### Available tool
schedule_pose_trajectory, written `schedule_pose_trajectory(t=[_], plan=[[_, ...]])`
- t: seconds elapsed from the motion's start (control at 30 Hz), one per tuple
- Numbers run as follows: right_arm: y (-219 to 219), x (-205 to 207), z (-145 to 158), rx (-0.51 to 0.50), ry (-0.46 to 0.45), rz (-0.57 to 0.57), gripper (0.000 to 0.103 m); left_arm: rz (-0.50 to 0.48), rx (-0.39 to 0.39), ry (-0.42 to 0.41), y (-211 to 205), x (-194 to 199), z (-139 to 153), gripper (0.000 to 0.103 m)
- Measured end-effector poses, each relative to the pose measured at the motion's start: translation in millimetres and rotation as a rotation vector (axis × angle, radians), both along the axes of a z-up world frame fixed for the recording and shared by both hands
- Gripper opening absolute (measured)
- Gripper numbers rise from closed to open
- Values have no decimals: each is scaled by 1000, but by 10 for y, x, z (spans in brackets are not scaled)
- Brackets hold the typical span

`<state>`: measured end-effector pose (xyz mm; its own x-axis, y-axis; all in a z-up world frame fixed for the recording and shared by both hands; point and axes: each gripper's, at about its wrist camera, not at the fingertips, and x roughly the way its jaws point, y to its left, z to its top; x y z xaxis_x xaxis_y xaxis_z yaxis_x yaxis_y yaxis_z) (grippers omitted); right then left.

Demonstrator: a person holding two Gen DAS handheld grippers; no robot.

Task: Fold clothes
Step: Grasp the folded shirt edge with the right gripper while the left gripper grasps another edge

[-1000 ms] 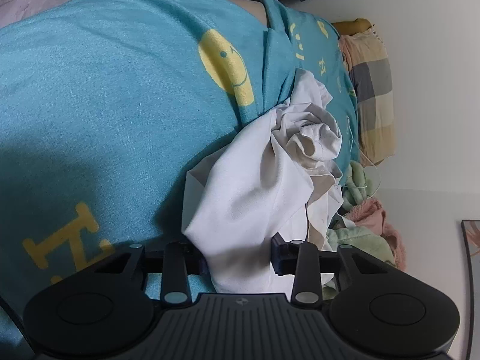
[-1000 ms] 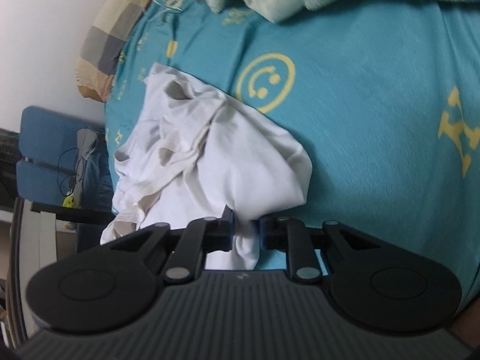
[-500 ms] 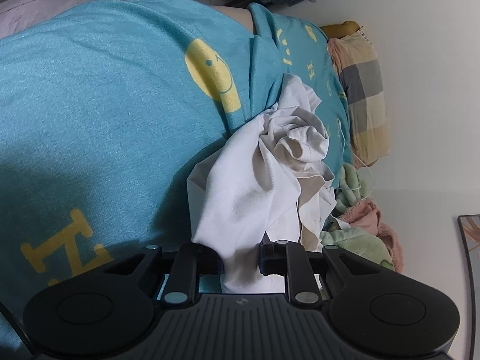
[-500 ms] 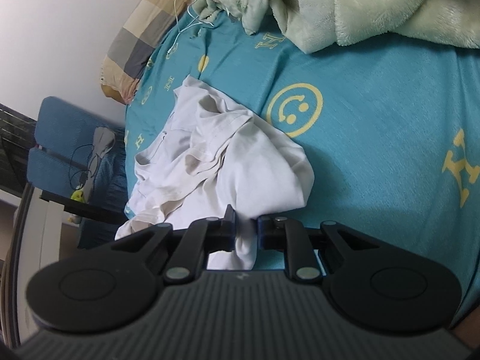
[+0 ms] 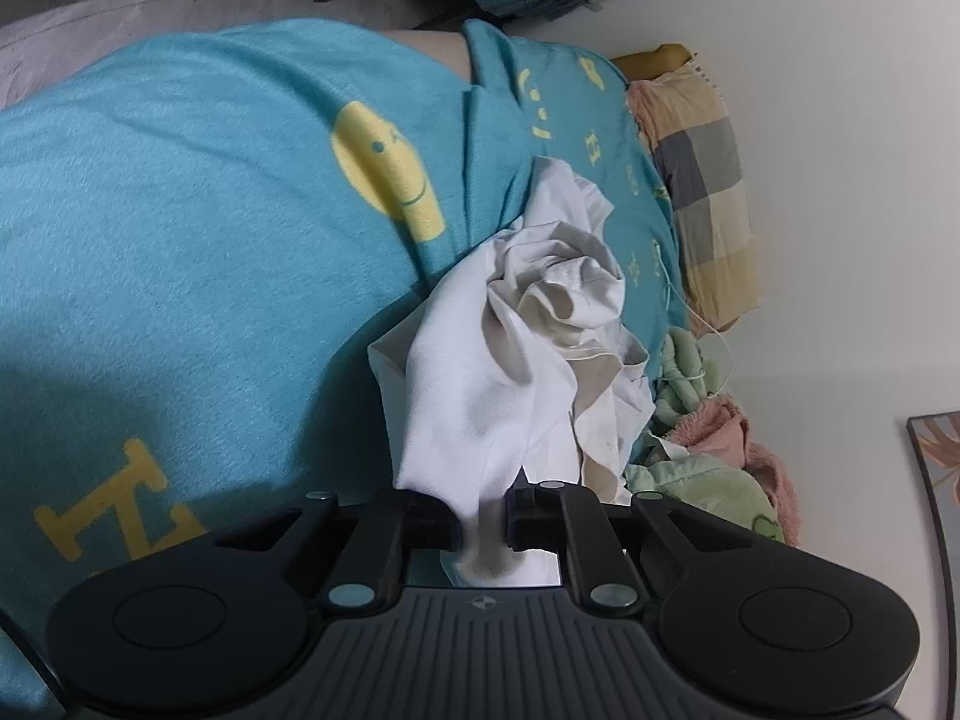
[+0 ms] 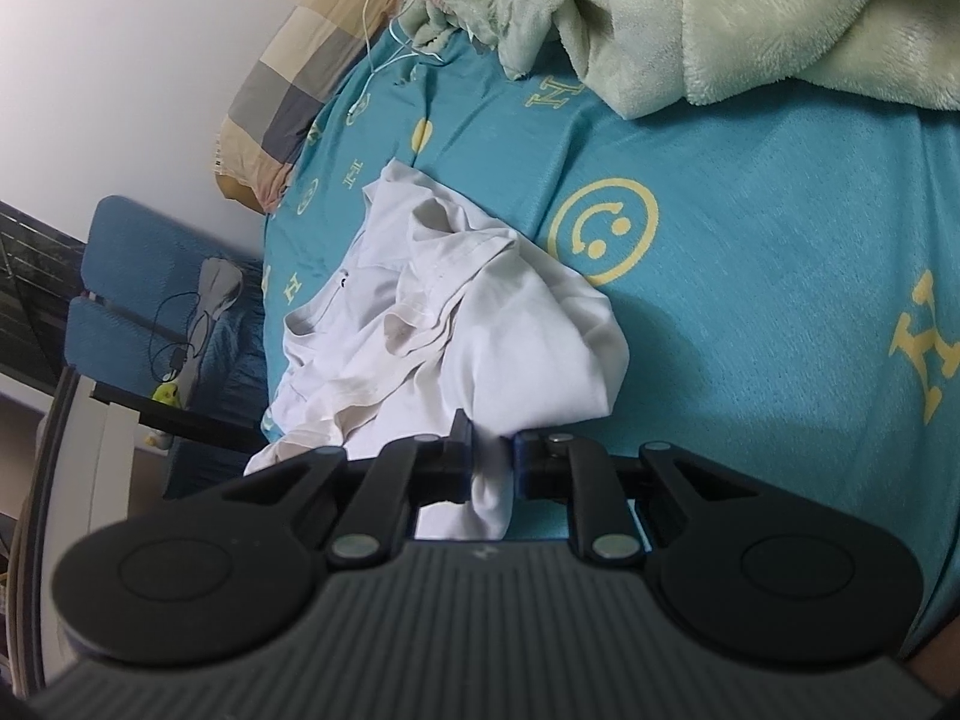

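Left gripper [image 5: 485, 525] has just pinched the shirt [image 5: 510, 360] like the right gripper [image 6: 492, 468]; shirt bunched beside the smiley [image 6: 603, 231], ready for spreading.

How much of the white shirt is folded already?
Nothing looks folded yet. The crumpled white cotton shirt lies bunched on the teal smiley-print bedsheet. In hand: the left gripper and the right gripper each pinch a bit of it. Left: spreading it flat, then every fold.
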<state>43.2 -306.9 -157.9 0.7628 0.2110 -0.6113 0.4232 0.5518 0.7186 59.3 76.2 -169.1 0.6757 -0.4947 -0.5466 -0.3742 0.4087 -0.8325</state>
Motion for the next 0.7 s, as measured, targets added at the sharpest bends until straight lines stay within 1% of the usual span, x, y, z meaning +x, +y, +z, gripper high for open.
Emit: schedule_pose_trajectory(t=[0.23,0.33,0.5,0.7], plan=[[-2,-15,105,-3,-36,7,14,-23,43,-58,-39,-23,341,9],[-20,-72,262,-10,-65,19,13,-20,44,-75,-59,-81,564,9],[-38,-318,588,-14,-111,21,13,-33,71,-104,-112,-385,999,8],[-71,-870,911,-6,-141,25,13,-75,113,-103,-182,-922,1505,8]])
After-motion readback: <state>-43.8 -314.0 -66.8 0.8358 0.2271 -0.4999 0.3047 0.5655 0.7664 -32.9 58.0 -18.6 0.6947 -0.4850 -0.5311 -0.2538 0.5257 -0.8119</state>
